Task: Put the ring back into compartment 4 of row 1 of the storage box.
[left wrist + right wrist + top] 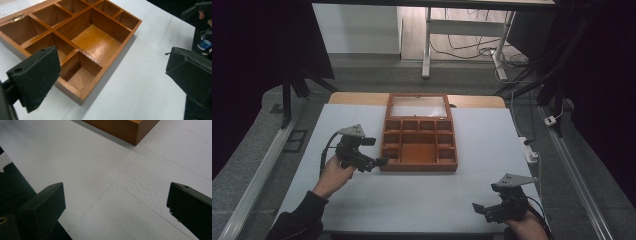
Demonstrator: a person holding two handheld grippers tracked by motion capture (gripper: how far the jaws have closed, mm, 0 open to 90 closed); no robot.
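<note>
A: Start with the high view. Why is the left gripper (371, 159) parked where it is?

B: It sits just off the near left corner of the wooden box (418, 145), jaws apart and gripping nothing. My guess is it is lined up to steady or take that corner. The glass-panelled lid (418, 106) lies folded back beyond the box, away from the gripper, which leaves the compartments open from above.

A: And the right gripper (488, 209)?

B: Near the table (362, 200) edge, well apart from the box, which lies ahead of it and to its left. Jaws also spread, nothing between them. It looks like it is just waiting.

A: Counts?

B: One box, one lid, two grippers. Four small cells along the back row, small cells down each side and one large middle bay; all look empty.

A: Left gripper view?

B: The box (75, 42) is just ahead, its corner between the open jaws but not touched. A brass clasp (15, 17) shows on the rim to the far left.

A: Right gripper view?

B: One box corner (136, 128) far ahead, bare table (112, 195) between the released jaws.
</note>
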